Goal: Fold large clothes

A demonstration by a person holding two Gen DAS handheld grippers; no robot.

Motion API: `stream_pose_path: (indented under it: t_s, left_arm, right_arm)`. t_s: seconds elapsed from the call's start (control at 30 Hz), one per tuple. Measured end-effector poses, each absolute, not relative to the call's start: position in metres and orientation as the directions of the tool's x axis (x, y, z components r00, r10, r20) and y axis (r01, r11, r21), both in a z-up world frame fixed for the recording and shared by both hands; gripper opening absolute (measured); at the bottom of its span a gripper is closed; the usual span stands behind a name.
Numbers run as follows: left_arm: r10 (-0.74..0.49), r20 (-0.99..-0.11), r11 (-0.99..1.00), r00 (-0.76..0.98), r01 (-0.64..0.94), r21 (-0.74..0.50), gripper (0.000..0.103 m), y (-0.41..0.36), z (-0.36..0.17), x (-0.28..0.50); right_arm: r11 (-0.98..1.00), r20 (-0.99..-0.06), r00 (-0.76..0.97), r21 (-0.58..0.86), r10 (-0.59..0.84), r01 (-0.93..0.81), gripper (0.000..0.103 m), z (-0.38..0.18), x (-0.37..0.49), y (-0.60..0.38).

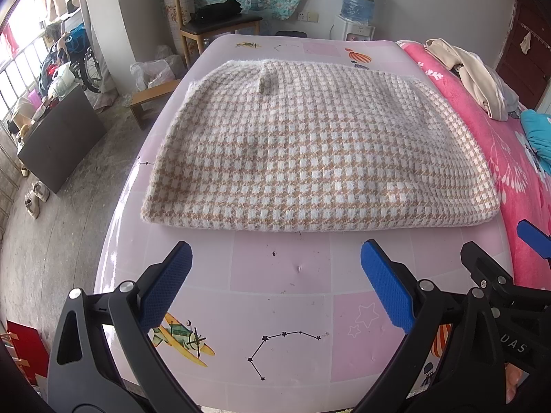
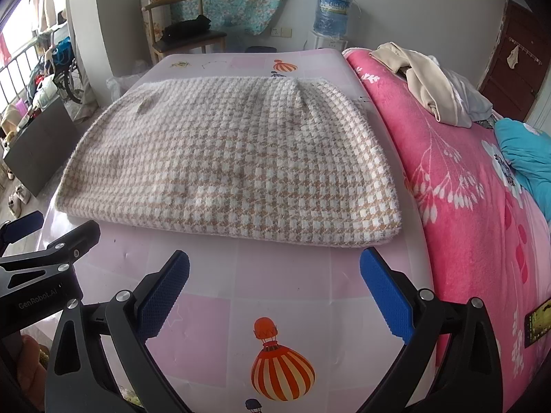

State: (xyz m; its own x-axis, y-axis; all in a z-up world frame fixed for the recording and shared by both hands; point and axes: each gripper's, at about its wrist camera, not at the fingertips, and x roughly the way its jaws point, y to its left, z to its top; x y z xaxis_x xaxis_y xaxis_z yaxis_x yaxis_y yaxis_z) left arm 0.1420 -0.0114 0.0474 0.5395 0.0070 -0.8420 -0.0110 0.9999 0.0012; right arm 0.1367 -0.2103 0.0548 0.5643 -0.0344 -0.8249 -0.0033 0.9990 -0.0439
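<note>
Just short of the garment's near edge, the left gripper [image 1: 275, 258] hangs over the pink table [image 1: 275, 296] with its blue pads spread wide, holding nothing. Beside it, the right gripper [image 2: 274, 268] is likewise released and empty, jaws apart above a printed hot-air balloon [image 2: 280, 371]. Beyond both lies the checked beige-and-white sweater [image 1: 310, 151], folded into a flat rectangle; how many layers it has is hard to judge. A pink floral blanket [image 2: 465, 206] borders the table's right side.
</note>
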Motion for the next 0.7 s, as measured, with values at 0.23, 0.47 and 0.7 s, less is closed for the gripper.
stream_pose_path:
  t_s: [0.23,0.47,0.7]
  left_arm:
    - [0.009,-0.841,1.0,0.541,-0.012,0.003,0.095,-0.0123,0.0485,0.1424]
    - [0.01,-0.84,1.0,0.543,-0.013,0.004,0.095,-0.0118,0.048,0.1416]
    - [0.01,-0.84,1.0,0.543,-0.014,0.003,0.095,-0.0114,0.0485,0.1416]
  right_arm:
    - [0.999,-0.825,0.564,-0.046,-0.036,-0.004,0.097,0.0547,0.1368,-0.2102]
    - [0.999,-0.825,0.564,-0.046,-0.036,-0.003,0.097,0.0545,0.1369,-0.2105]
    - [0.999,-0.825,0.564,-0.045,-0.035,-0.004,0.097,0.0544,0.1372,-0.2097]
